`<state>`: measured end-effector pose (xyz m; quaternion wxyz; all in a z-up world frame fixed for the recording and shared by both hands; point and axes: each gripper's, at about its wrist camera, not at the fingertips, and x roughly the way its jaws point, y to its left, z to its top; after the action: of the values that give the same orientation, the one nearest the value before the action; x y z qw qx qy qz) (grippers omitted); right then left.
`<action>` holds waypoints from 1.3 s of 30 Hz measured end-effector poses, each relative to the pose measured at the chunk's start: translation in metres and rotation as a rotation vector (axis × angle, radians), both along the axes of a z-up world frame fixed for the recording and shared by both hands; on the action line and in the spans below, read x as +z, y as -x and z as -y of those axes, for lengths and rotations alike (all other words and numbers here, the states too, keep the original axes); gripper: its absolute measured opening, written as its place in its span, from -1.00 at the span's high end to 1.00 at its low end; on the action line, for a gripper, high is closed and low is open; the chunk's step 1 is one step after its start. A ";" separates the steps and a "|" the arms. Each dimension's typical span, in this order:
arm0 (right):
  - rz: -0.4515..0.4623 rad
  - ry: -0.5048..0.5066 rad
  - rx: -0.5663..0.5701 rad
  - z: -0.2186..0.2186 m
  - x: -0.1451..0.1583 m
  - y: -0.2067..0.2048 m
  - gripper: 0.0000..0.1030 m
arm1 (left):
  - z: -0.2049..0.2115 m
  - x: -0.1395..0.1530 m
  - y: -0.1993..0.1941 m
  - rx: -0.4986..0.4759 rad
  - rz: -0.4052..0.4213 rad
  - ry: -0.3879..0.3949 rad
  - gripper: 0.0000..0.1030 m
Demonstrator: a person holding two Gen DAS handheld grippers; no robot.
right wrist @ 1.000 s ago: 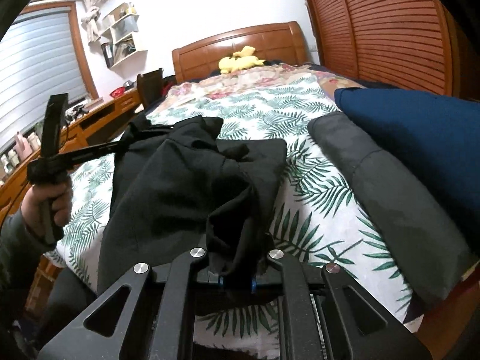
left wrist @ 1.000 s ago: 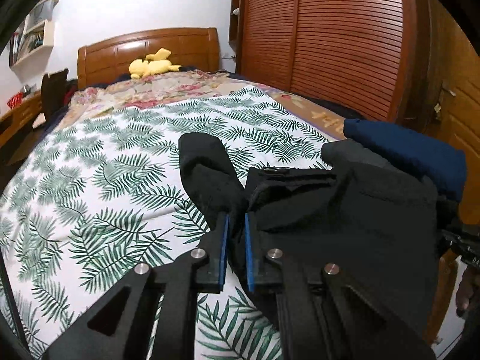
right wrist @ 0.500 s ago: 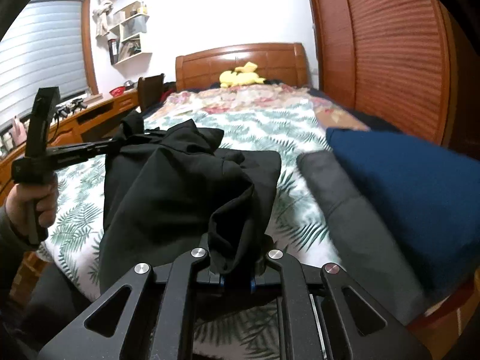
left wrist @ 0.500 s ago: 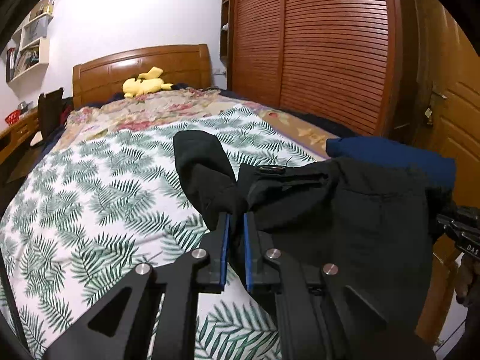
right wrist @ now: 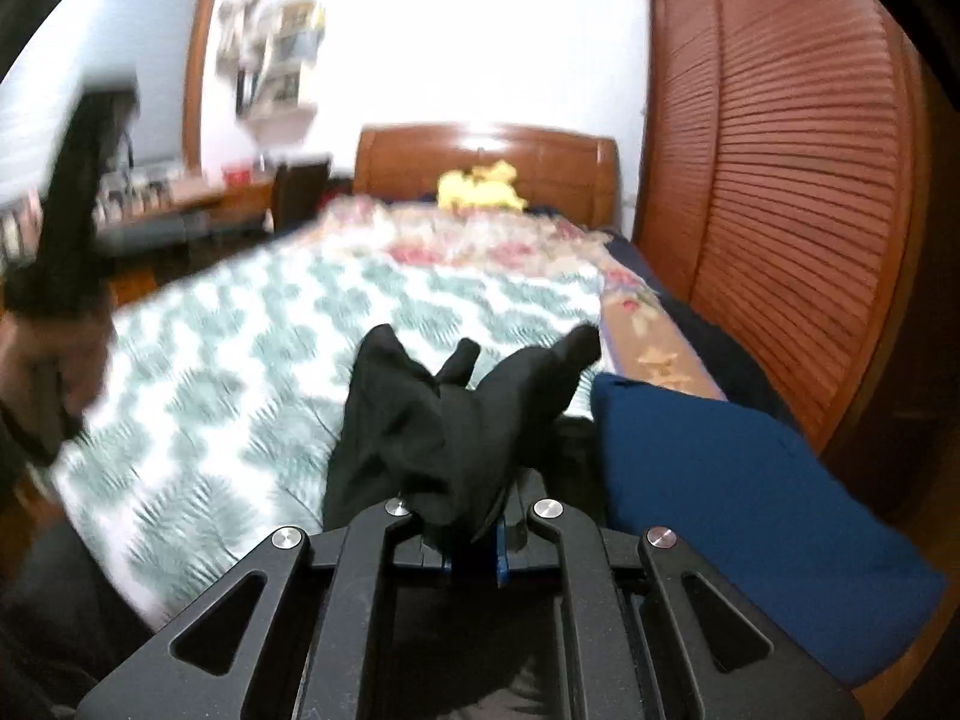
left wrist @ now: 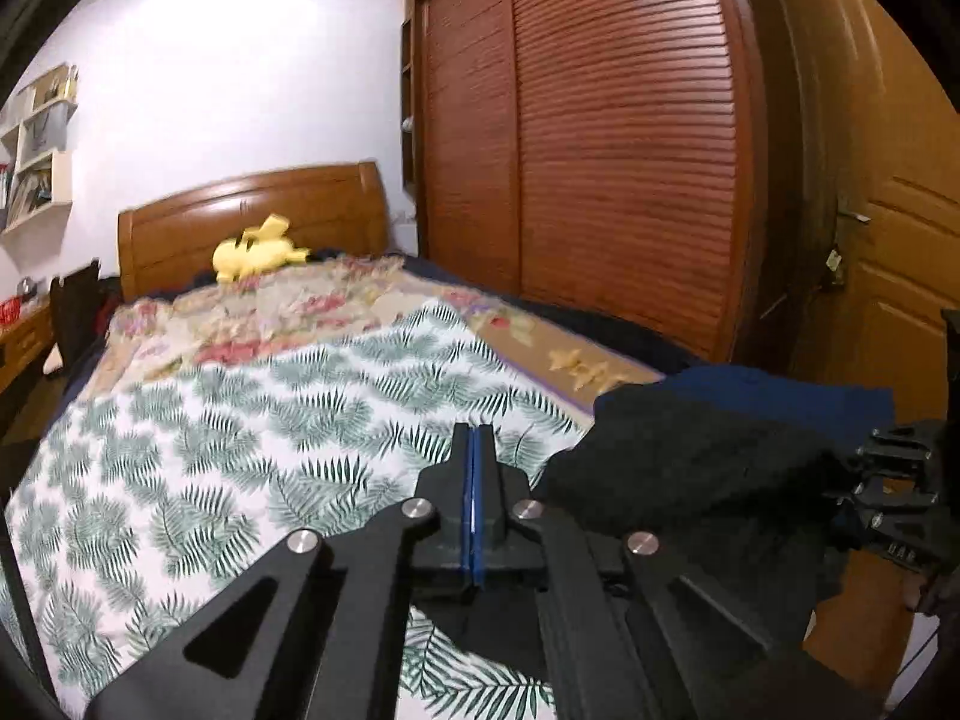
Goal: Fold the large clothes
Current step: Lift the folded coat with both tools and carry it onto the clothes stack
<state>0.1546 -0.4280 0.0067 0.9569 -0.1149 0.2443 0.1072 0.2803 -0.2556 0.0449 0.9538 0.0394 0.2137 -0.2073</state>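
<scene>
Black garment [right wrist: 456, 420] is bunched up and hanging in the air over the foot of the bed [left wrist: 198, 480], so imo the folding is barely started: no flat layout, no creases made yet afaict. Navy folded piece [right wrist: 732, 480] sits beside it, prob done. Right gripper [right wrist: 474, 558] is clamped on a wad of the black fabric. Left gripper [left wrist: 474, 516] has its blue pads pressed together w/ nothing visible between them, cloth just beside it.
</scene>
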 end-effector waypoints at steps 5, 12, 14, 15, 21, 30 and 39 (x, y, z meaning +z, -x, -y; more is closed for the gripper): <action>-0.025 -0.039 -0.032 0.023 -0.013 -0.001 0.88 | -0.026 -0.064 -0.023 0.047 -0.191 0.029 0.95; -0.021 -0.038 -0.060 0.029 -0.017 -0.005 0.88 | -0.031 -0.136 -0.058 0.071 -0.382 0.028 0.55; -0.024 -0.039 -0.067 0.030 -0.018 -0.007 0.88 | -0.025 -0.150 -0.069 0.069 -0.420 0.025 0.50; -0.025 -0.036 -0.069 0.030 -0.019 -0.007 0.88 | -0.022 -0.156 -0.075 0.070 -0.438 0.021 0.48; -0.028 -0.019 -0.071 0.029 -0.022 -0.008 0.88 | -0.006 -0.186 -0.105 0.085 -0.507 -0.018 0.40; -0.032 0.000 -0.055 0.029 -0.023 -0.006 0.88 | 0.000 -0.214 -0.131 0.123 -0.596 0.017 0.37; -0.019 -0.005 -0.030 0.027 -0.015 -0.007 0.89 | 0.008 -0.148 -0.111 0.074 -0.398 0.022 1.00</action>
<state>0.1611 -0.4547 -0.0087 0.9562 -0.1080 0.2550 0.0945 0.3911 -0.2632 -0.1034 0.9002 -0.0206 0.3969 -0.1781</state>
